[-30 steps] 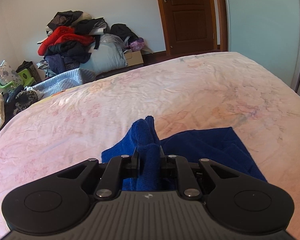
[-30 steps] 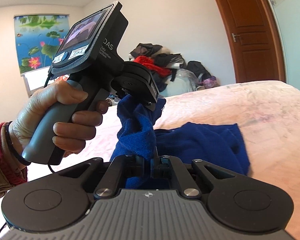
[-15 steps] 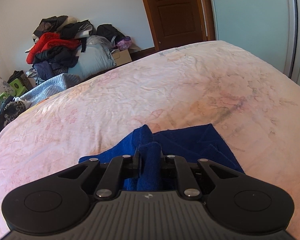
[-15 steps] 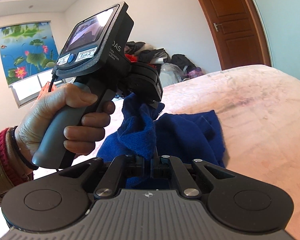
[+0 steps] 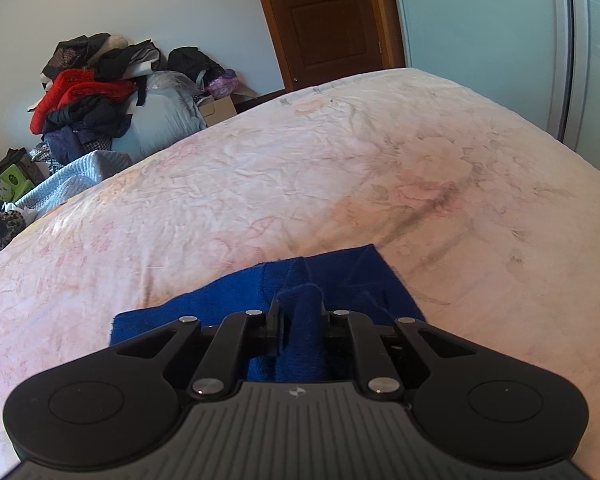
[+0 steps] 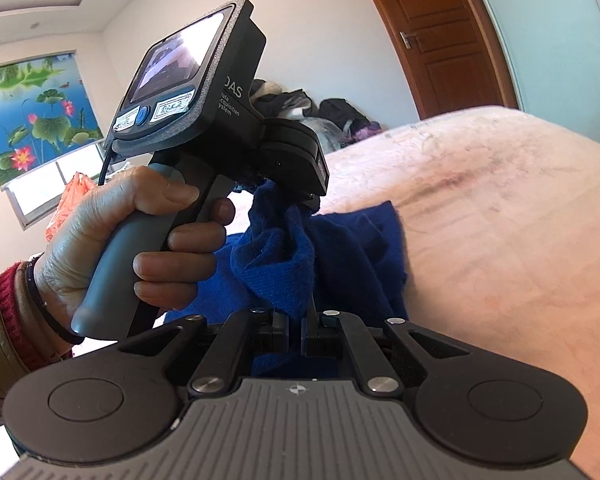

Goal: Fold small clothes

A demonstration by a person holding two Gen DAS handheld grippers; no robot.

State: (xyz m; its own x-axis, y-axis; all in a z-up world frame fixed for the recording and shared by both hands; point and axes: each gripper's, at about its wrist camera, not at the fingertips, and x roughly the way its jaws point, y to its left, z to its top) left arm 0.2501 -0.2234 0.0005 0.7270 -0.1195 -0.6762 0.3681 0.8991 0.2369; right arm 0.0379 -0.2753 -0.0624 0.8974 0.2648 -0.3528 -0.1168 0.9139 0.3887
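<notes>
Both grippers are clamped on the same blue cloth (image 5: 352, 280). Left gripper (image 5: 300, 312) pinches a bunched ridge of it between closed jaws, low over the bed (image 5: 260, 184). Right gripper (image 6: 296, 320) bites a fold close by, just beside the left one, which a hand (image 6: 140, 240) grips by its grey handle. Most of the cloth lies flat on the pale floral sheet, its far corner spread out. Clothes are heaped (image 5: 92, 100) against the far wall near a brown door (image 5: 324, 20).
</notes>
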